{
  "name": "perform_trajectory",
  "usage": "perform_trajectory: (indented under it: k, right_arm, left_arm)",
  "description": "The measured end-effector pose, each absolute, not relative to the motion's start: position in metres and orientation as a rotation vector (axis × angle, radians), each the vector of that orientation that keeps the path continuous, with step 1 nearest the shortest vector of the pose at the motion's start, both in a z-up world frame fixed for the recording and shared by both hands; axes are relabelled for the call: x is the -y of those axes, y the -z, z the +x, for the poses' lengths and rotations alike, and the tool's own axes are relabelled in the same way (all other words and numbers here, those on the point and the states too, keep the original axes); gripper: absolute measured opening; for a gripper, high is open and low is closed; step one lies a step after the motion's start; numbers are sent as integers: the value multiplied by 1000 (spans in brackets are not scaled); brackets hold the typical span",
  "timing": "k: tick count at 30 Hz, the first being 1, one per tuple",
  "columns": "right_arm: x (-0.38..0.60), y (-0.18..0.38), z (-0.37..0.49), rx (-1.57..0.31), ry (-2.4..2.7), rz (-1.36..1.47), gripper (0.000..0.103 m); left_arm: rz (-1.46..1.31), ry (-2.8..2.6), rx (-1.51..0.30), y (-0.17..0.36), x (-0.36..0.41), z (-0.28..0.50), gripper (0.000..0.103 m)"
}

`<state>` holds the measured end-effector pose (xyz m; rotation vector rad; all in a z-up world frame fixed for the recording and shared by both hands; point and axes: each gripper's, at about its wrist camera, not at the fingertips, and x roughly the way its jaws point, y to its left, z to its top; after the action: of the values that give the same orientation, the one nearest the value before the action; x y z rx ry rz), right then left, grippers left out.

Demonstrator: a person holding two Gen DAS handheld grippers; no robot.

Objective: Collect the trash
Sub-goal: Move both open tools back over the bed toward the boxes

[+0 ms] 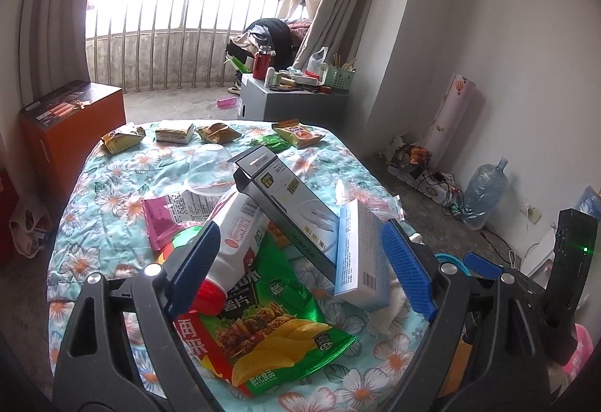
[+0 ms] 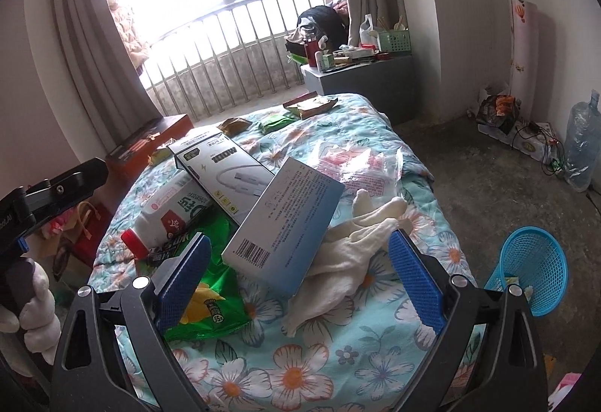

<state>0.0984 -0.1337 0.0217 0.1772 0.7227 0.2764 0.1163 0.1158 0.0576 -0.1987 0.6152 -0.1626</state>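
A pile of trash lies on a flowered bedspread [image 1: 112, 209]: a white bottle with a red cap [image 1: 233, 243], a green chip bag [image 1: 278, 329], a grey cable box [image 1: 289, 209], a light blue box [image 1: 362, 254] and a white cloth [image 2: 349, 246]. My left gripper [image 1: 300, 265] is open above the pile, its jaws either side of the bottle and boxes. My right gripper [image 2: 300, 276] is open over the light blue box [image 2: 285, 220] and cloth. A blue mesh basket [image 2: 533, 269] stands on the floor to the right of the bed.
Several snack wrappers [image 1: 124, 137] lie at the far edge of the bed, with a clear plastic bowl [image 1: 210, 167] and a pink packet [image 1: 169, 220] nearer. An orange box [image 1: 71, 126] stands left. A grey cabinet [image 1: 285, 103] and a water jug [image 1: 484, 194] stand beyond.
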Motion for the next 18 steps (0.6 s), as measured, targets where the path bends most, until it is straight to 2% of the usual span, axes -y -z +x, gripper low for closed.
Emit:
perform_trajectory:
  k: [18]
  right_arm:
    - [124, -10, 109, -766, -304, 218, 93]
  left_arm:
    - [-200, 182, -632, -41, -124, 123, 84]
